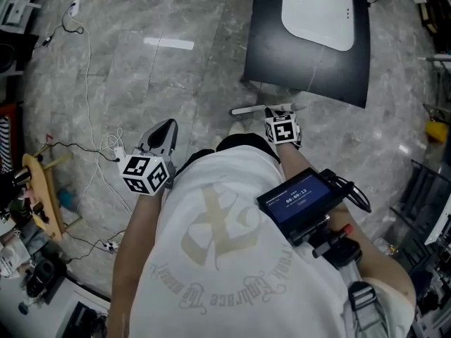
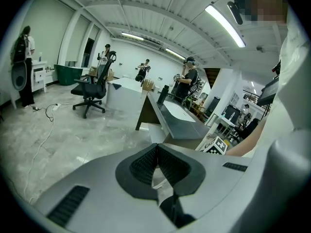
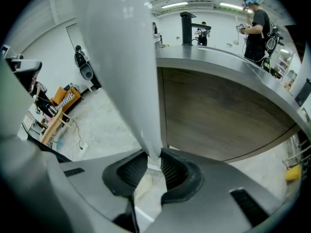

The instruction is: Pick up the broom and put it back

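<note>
Grey marbled floor (image 1: 176,76) w/ loose cables (image 1: 88,83) snaking across it. A dark counter (image 1: 275,55) w/ a white sink basin (image 1: 317,9) stands ahead of the person, and a wooden stand (image 1: 44,189) sits at the left edge.

The left gripper (image 1: 165,129) is clenched on nothing, pads together, over bare floor. The right gripper (image 3: 151,163) grasps the broom handle (image 3: 121,57), which rises from btwn its pads past the frame top, just beside the counter's wood-faced side.

The head view gives only a short white length of that handle by the right gripper's marker cube (image 1: 282,127), near the counter's foot; the jaws there sit under the cube. Only the left gripper view shows an office chair (image 2: 92,89) and several people in the bkgd. The broom's head end can't be made out in any view.
</note>
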The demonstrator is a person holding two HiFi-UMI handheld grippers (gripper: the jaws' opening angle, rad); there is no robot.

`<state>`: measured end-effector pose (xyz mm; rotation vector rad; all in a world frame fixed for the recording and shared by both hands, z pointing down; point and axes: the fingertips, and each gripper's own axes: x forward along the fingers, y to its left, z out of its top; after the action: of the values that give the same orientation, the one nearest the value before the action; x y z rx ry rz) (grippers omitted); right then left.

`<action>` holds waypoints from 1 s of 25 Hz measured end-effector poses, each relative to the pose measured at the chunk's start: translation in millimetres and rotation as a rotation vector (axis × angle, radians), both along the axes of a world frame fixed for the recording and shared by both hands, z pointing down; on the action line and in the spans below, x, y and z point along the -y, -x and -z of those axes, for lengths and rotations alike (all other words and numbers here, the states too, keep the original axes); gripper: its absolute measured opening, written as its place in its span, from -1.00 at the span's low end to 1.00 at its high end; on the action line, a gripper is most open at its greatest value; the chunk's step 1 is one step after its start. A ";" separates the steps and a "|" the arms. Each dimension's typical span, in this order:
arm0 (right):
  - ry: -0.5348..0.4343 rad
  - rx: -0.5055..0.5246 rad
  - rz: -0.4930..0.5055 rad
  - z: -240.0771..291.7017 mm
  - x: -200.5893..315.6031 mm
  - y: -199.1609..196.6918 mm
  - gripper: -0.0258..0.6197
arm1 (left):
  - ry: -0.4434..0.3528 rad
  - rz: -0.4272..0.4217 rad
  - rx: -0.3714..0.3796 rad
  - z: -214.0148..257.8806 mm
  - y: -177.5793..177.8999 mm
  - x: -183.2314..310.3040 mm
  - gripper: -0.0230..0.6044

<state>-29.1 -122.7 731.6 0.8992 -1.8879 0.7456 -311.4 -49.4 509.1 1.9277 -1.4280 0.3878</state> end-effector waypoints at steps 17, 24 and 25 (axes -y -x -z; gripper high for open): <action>-0.038 0.008 0.128 5.1 32.3 16.1 -0.63 | 0.003 0.033 0.036 14.8 -8.2 -22.7 -0.89; -0.044 -0.010 0.154 5.8 40.7 13.2 -0.63 | 0.009 0.086 0.045 18.1 -4.8 -38.2 -0.89; -0.045 -0.014 0.160 5.5 41.3 12.8 -0.63 | 0.010 0.090 0.044 17.6 -5.2 -40.0 -0.89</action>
<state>-41.9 -164.0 726.1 0.7684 -1.9452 0.6013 -306.2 -9.4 491.5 1.8498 -1.5330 0.3967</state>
